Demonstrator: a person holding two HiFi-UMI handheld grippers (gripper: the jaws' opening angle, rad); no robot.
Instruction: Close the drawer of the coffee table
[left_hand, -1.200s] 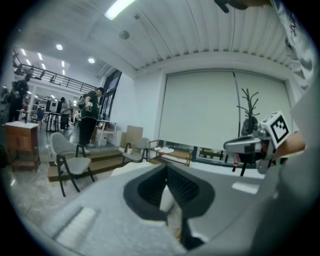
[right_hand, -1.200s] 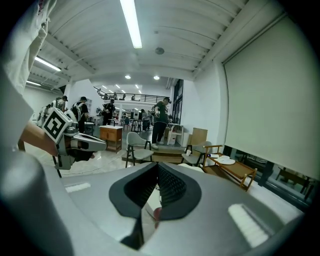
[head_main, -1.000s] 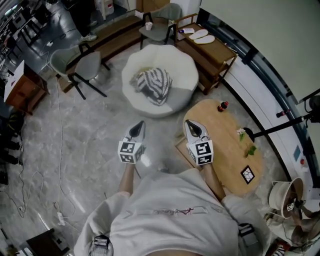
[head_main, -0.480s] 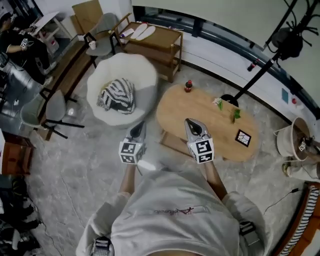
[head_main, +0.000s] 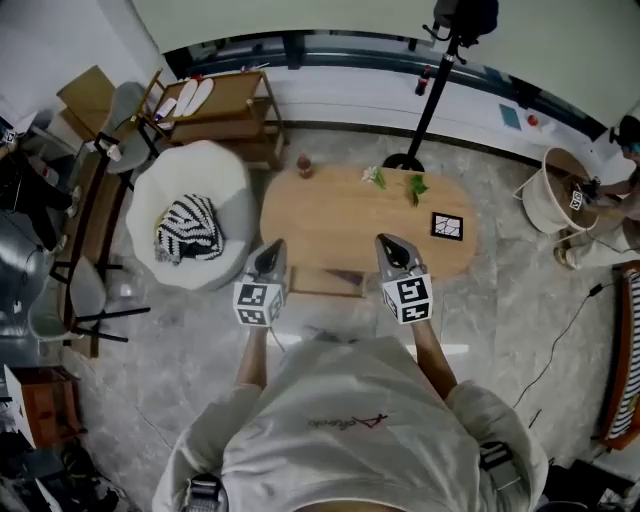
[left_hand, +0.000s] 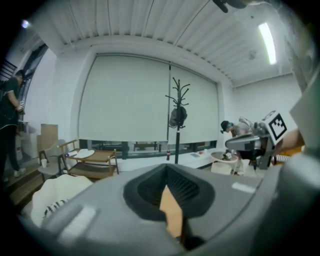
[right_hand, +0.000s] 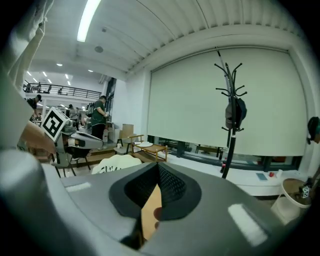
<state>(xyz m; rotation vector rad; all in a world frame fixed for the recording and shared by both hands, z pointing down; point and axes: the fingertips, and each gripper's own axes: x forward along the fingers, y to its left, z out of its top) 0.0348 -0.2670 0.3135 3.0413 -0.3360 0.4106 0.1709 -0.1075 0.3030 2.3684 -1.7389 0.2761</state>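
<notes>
As left gripper (head_main: 274, 250) and right gripper (head_main: 386, 245) hover, drawer (head_main: 325, 283) lies between their fingers (head_main: 392, 258)

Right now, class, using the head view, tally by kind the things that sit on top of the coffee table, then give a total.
Bottle: 1
Sprigs: 2
Marker card: 1
Total on the table: 4
</notes>
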